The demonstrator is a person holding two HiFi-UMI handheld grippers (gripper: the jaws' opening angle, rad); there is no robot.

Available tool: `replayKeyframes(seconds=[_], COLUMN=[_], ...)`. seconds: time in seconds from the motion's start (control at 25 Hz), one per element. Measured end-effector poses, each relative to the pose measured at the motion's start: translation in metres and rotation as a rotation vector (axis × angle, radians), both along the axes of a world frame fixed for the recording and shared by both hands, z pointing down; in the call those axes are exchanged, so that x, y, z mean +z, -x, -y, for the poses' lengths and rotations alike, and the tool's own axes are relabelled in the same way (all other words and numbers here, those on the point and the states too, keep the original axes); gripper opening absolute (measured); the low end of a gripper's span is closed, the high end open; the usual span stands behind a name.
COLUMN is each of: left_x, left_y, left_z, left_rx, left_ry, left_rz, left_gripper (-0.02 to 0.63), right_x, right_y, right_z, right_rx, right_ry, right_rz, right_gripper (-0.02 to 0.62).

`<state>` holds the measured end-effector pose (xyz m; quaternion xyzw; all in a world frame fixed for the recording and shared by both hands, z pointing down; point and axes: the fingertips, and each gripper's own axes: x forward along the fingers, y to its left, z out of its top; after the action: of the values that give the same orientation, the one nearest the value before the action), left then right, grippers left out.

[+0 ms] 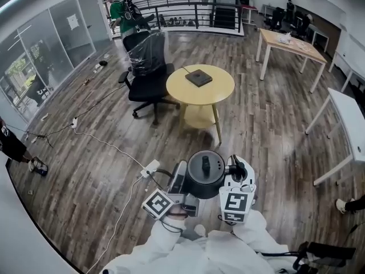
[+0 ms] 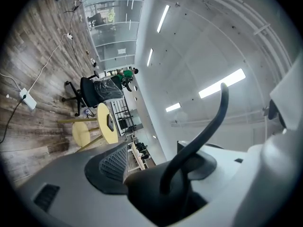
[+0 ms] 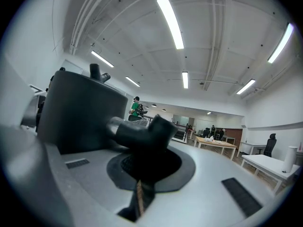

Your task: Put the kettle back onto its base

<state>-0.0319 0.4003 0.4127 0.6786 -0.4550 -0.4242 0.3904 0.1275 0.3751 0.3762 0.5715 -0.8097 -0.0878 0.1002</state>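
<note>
I carry a dark round kettle (image 1: 206, 174) in front of me, held between both grippers above the wooden floor. My left gripper (image 1: 181, 180) clamps its left side; in the left gripper view a curved black part (image 2: 199, 136) sits between the grey jaws. The right gripper (image 1: 234, 172) is shut on the black handle (image 3: 142, 131), with the kettle body (image 3: 80, 112) close at its left. The flat dark base (image 1: 198, 77) lies on a round yellow table (image 1: 219, 90) farther ahead, apart from the kettle.
A black office chair (image 1: 147, 79) stands left of the yellow table. A white power strip (image 1: 151, 167) and its cable lie on the floor by my left gripper. A white table (image 1: 348, 119) is at the right, a wooden table (image 1: 291, 44) beyond. A person in green (image 1: 120, 13) stands far back.
</note>
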Motion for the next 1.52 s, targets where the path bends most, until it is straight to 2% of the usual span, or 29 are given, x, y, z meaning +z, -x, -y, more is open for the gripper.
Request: replayKeyframes(seconds=[0.16,0.28,0.4,0.56,0.88,1.16,1.44,1.52], left_x=[-0.001,-0.001,-0.004,0.001,0.006,0.011,0.012,0.011], left_y=[0.003,0.007,0.009,0.021,0.040,0.042,0.037,0.037], left_z=[0.025,0.042,0.056,0.077,0.125,0.191,0.271,0.294], left_rx=[0.024,0.041,0.048,0.041,-0.006,-0.008,-0.014,-0.019], left_ry=[0.007,-0.006,0.009,0.003,0.015,0.023,0.018,0.026], left_rz=[-0.040,-0.017,-0.054,0.010,-0.020,-0.047,-0.014,-0.033], left_gripper=[0.324,0.324,0.324,0.324,0.324,0.324,0.324,0.324], right_x=[0.003,0.003,0.000,0.002,0.012,0.019,0.016,0.015], right_y=[0.005,0.008,0.012,0.020,0.043,0.047,0.039,0.041], right_z=[0.022,0.038,0.054,0.074,0.131,0.197,0.277,0.302], right_rx=[0.022,0.035,0.040,0.034,-0.017,-0.015,-0.016,-0.025], right_ry=[0.004,0.006,0.008,0.007,0.011,0.019,0.014,0.016], right_rz=[0.002,0.001,0.000,0.009,0.022,0.015,0.014,0.012], right_gripper=[0.025,0.026,0.025,0.026,0.025,0.025,0.026,0.026])
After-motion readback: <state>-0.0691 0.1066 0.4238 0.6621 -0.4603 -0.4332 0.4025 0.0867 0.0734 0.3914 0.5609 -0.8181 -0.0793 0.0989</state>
